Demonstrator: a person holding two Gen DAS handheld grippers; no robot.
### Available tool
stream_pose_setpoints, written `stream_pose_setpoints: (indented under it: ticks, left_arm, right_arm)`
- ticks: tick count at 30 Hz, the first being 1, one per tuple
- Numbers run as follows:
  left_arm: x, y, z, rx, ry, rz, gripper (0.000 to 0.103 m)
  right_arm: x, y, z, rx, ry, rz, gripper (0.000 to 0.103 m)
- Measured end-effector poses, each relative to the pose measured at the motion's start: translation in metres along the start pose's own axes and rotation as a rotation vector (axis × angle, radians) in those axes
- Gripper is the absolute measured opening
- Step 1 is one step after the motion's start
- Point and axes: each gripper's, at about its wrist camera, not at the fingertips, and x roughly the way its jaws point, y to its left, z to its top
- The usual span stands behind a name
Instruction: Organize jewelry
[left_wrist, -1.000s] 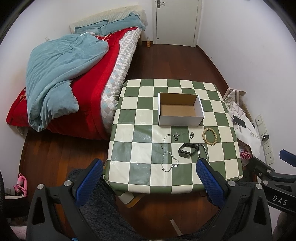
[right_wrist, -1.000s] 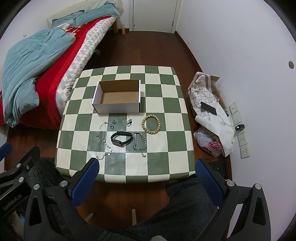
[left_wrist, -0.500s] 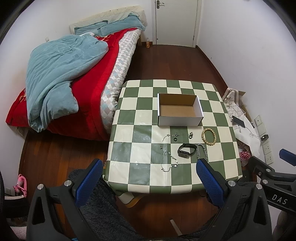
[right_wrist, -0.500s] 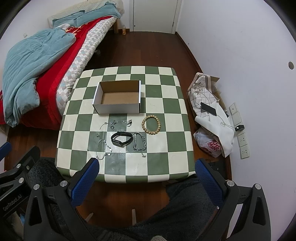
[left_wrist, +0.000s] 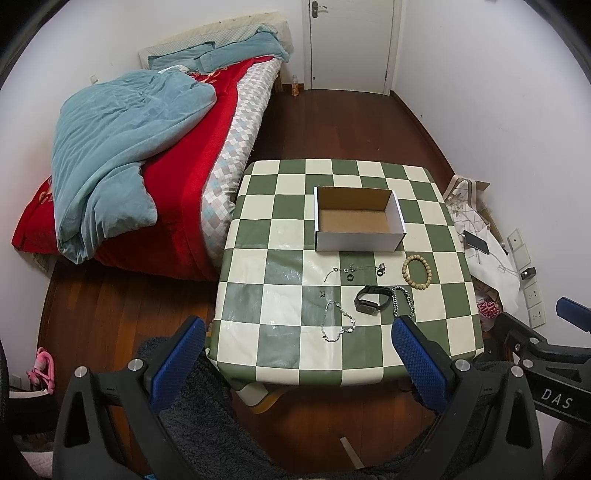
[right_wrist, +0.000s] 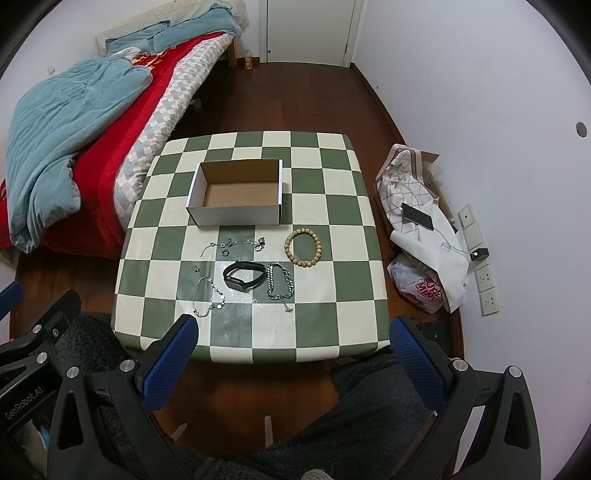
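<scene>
An open, empty white cardboard box (left_wrist: 357, 218) (right_wrist: 236, 197) stands on the green-and-white checkered table (left_wrist: 280, 354) (right_wrist: 325, 332). In front of it lie a wooden bead bracelet (left_wrist: 416, 270) (right_wrist: 303, 247), a black smart band (left_wrist: 372, 299) (right_wrist: 243, 279), a thick silver chain (left_wrist: 403, 301) (right_wrist: 279, 281), a thin silver bracelet (left_wrist: 337, 321) (right_wrist: 207, 297), and a fine chain with small rings (left_wrist: 354, 269) (right_wrist: 234, 245). My left gripper (left_wrist: 295, 354) and my right gripper (right_wrist: 291, 350) are both open and empty, held high above the table's near edge.
A bed (left_wrist: 147, 147) with a red cover and teal blanket lies left of the table. Bags, a phone (right_wrist: 417, 217) and wall sockets sit on the right by the wall. A white door (left_wrist: 351, 40) is at the far end. Dark fuzzy fabric lies below the grippers.
Both views have shifted only slightly; the table sits marginally farther back in the left wrist view. Nothing on the table moved and both grippers stayed open.
</scene>
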Motion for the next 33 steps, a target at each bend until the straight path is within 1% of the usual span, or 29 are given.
stream_pose_setpoints:
  ticks: [18, 21, 23, 26, 29, 31, 32, 33]
  left_arm:
    - [-0.004, -0.002, 0.002, -0.001, -0.007, 0.006, 0.103]
    - [-0.002, -0.002, 0.004, -0.005, -0.037, 0.022, 0.103]
    - [0.005, 0.0, 0.009, -0.009, -0.067, 0.045, 0.103]
    - [0.031, 0.001, 0.015, 0.012, -0.115, 0.135, 0.103]
    - [0.07, 0.001, 0.016, 0.047, -0.109, 0.207, 0.103]
    - [0.1, -0.001, 0.016, 0.074, -0.062, 0.246, 0.103]
    - [0.117, -0.003, 0.014, 0.088, -0.032, 0.252, 0.103]
    - [0.134, -0.004, 0.012, 0.098, 0.001, 0.26, 0.103]
  right_arm:
    - [-0.001, -0.001, 0.0, 0.002, -0.002, 0.0, 0.103]
    - [0.0, -0.002, 0.003, 0.016, -0.01, 0.004, 0.103]
    - [0.01, -0.007, 0.004, 0.035, -0.028, 0.004, 0.103]
    - [0.036, -0.022, 0.01, 0.088, -0.031, -0.004, 0.103]
    - [0.076, -0.038, 0.014, 0.155, 0.013, 0.005, 0.103]
    - [0.109, -0.049, 0.014, 0.199, 0.044, 0.019, 0.103]
    - [0.123, -0.051, 0.014, 0.213, 0.056, 0.016, 0.103]
    - [0.142, -0.053, 0.012, 0.224, 0.078, 0.005, 0.099]
